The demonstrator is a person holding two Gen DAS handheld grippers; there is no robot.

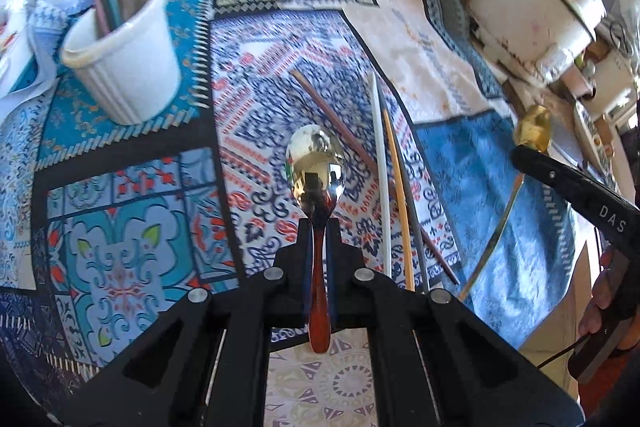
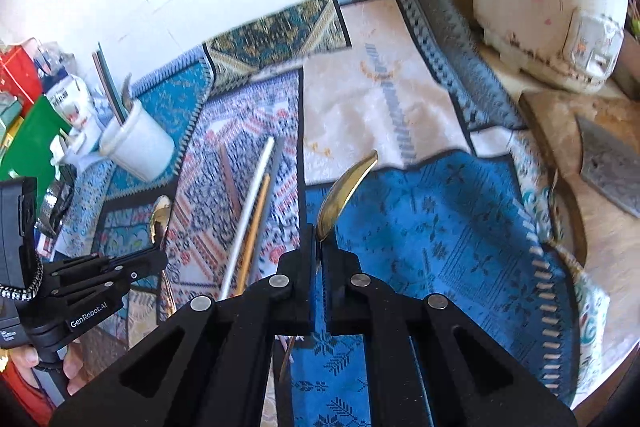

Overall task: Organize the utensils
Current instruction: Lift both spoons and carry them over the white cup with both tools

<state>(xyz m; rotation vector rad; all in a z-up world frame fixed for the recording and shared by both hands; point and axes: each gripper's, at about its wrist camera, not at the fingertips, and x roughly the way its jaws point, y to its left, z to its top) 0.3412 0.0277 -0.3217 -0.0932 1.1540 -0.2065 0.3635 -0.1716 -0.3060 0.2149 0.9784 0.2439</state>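
My left gripper (image 1: 319, 227) is shut on a silver spoon (image 1: 316, 163) and holds it above the patterned cloth, bowl pointing forward. My right gripper (image 2: 319, 239) is shut on a gold spoon (image 2: 344, 191), held above the blue cloth; it also shows in the left wrist view (image 1: 534, 129). A white ribbed cup (image 1: 128, 67) stands at the far left with forks and several sticks in it; it shows in the right wrist view too (image 2: 138, 143). Several chopsticks (image 1: 384, 179) lie loose on the cloth between the two grippers, also in the right wrist view (image 2: 252, 203).
A white rice cooker (image 2: 540, 7) stands at the back right against the wall. A wooden board with a cleaver (image 2: 608, 163) lies at the right. Boxes and a green item (image 2: 32, 131) crowd the far left. Patterned cloths (image 1: 120, 247) cover the counter.
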